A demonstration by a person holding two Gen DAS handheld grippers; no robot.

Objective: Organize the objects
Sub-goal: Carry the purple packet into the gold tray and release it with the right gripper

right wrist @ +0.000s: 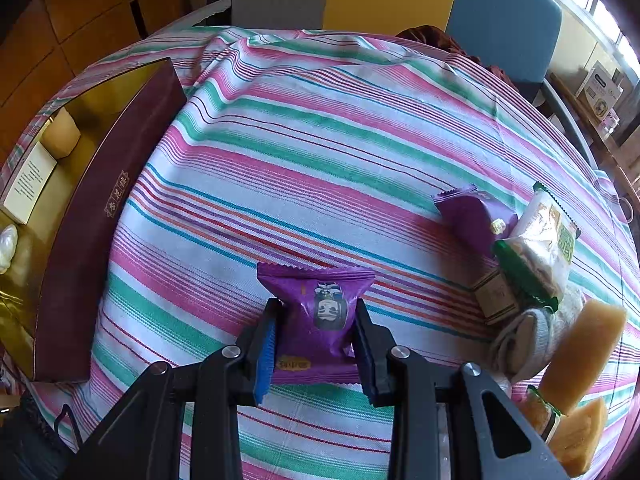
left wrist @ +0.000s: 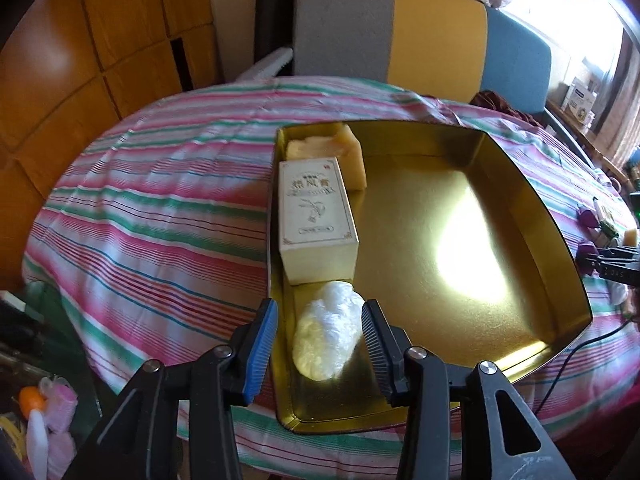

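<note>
- Left gripper (left wrist: 320, 344) low in the frame: jaws released, standing clear on both sides of the white crinkled bundle (left wrist: 328, 332) lying in the gold tray (left wrist: 520, 184).
- Above it, a cream box (left wrist: 316, 216) (printed lid up) hugs the tray's left wall.
- Right gripper (right wrist: 314, 350) is clenched on the purple snack packet (right wrist: 316, 312).
- Striped tablecloth (right wrist: 320, 128) all around; grey, yellow and blue chair backs (left wrist: 436, 32) along the top, bright window (left wrist: 560, 12) upper right.

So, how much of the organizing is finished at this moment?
Done: a cream printed carton, a tan block and a white crinkled wrap lie in the gold tin tray. In hand: the right hand-held gripper clamps a purple snack packet. Left: another purple packet and a green-edged bag.
</note>
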